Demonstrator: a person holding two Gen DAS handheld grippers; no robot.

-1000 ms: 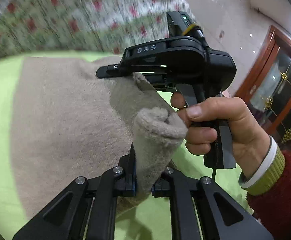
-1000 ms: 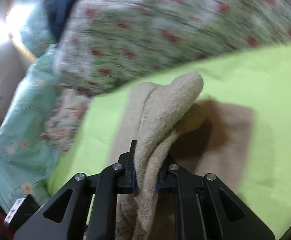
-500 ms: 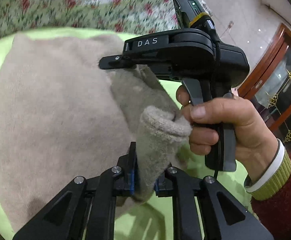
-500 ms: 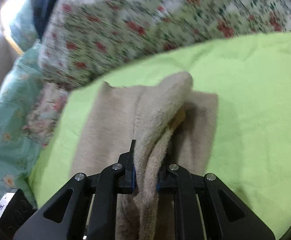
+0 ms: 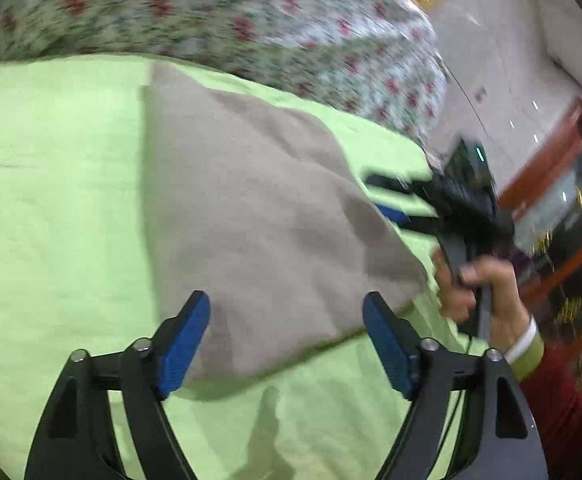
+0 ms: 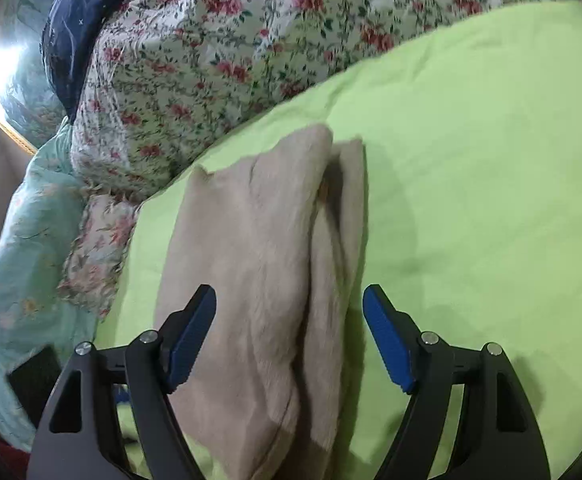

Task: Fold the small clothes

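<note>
- Both grippers are letting go: the left gripper point(image 5: 285, 344) and right gripper point(image 6: 289, 338), clamped on the beige garment's point(image 6: 251, 248) raised fold half a second ago, are now standing spread wide and empty.
- The garment is lying doubled over on the green sheet point(image 6: 471, 168), near the floral quilt point(image 6: 219, 52), its upper layer resting on the lower.
- In the left view, the right gripper point(image 5: 403, 204) is hanging blurred just beside the garment's point(image 5: 251, 208) edge.
- This fold is looking finished; smoothing or another fold is probably coming next.
</note>
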